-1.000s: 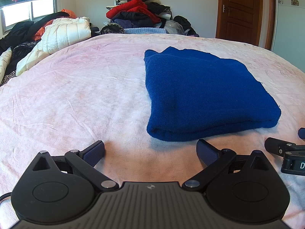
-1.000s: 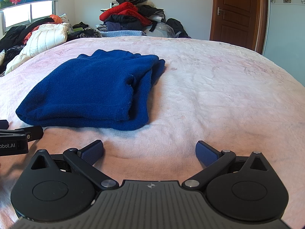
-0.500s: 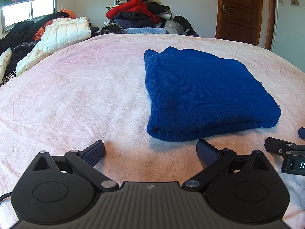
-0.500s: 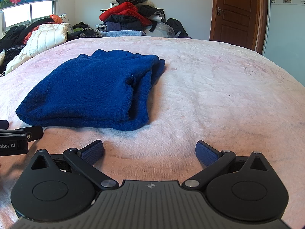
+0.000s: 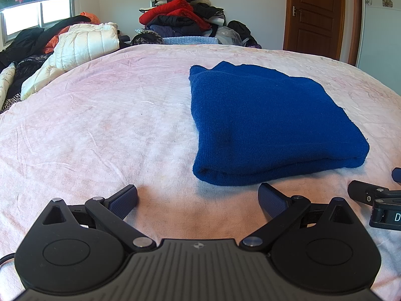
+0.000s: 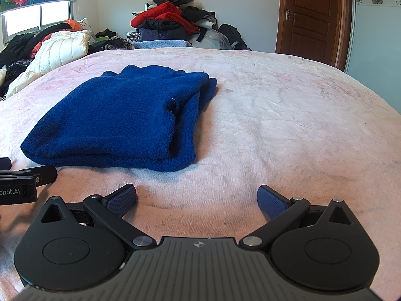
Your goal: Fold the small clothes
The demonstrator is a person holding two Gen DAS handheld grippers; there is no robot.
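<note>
- While both tools rest low at the near edge, the bed (image 5: pixel 105 125) fills almost the whole of each view, its pale pink cover wrinkled and carrying the one garment of the task.
- Behind the bed, a heap of clothes (image 5: pixel 180 17) is stacked against the far wall, with a white padded jacket (image 5: pixel 82 42) at the left edge and a brown door (image 5: pixel 315 12) on the right.
- The blue sweater (image 5: pixel 265 125) lies flat near the middle of the bed, folded into a thick rectangular bundle; its long axis runs away from the cameras, with a rolled fold edge nearest them.
- From the left claw (image 5: pixel 198 197) the sweater lies ahead and to the right; from the right claw (image 6: pixel 196 195) it lies ahead and to the left, so the bundle sits between the two, just beyond the fingertips and not touched by either.
- Neither side looks clearly nearer; the left one's right pad sits just below the near fold.
- Left claw: released, pads spread wide, nothing between them.
- Right claw: likewise released and empty, pads wide apart over bare cover.
- Judging by the tidy bundle, the fold appears finished or close to it; any last fold would likely start at the near edge.
</note>
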